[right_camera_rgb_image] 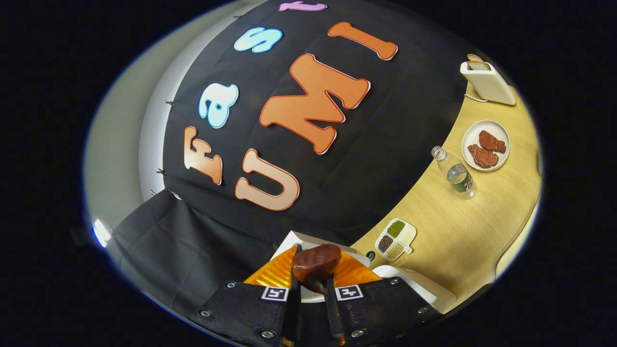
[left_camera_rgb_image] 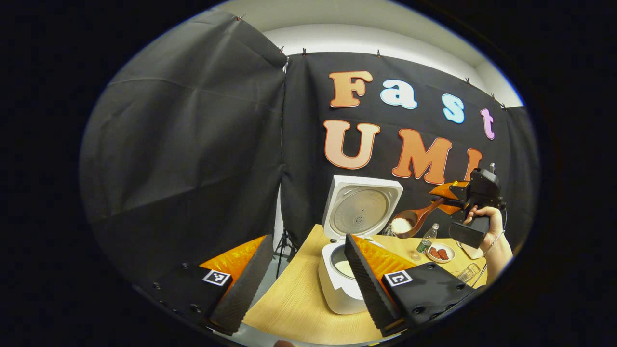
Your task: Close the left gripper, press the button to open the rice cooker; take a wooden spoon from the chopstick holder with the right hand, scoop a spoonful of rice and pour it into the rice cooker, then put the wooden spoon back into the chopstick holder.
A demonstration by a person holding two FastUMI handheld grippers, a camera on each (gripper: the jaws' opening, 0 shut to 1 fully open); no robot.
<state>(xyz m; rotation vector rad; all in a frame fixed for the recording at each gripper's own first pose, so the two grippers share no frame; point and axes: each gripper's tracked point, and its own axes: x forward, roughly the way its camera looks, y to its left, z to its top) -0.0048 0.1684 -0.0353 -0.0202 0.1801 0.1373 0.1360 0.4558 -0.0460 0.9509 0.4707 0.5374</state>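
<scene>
Left gripper view: the white rice cooker (left_camera_rgb_image: 340, 282) stands on the pale wood-grain desk (left_camera_rgb_image: 294, 303) with its square lid (left_camera_rgb_image: 361, 208) raised upright, the round metal inner plate facing out and a pale layer lying in the pot. Above and to its right, the right gripper (left_camera_rgb_image: 450, 197), held in a person's hand (left_camera_rgb_image: 487, 221), carries a wooden spoon (left_camera_rgb_image: 414, 219) by the handle, its rounded bowl heaped with white rice (left_camera_rgb_image: 401, 225). The left gripper (left_camera_rgb_image: 303, 279) has its ridged fingers spread wide apart, holding nothing. Right gripper view: the fingers are drawn close and pinch the spoon's handle, the smooth brown back of the bowl just ahead of them. On the desk sit a white four-compartment dish (right_camera_rgb_image: 396, 238) of green, dark and tan grains, a clear plastic bottle (right_camera_rgb_image: 455, 173), a round white plate (right_camera_rgb_image: 485, 145) with two reddish pieces, and a white toaster (right_camera_rgb_image: 488, 82).
</scene>
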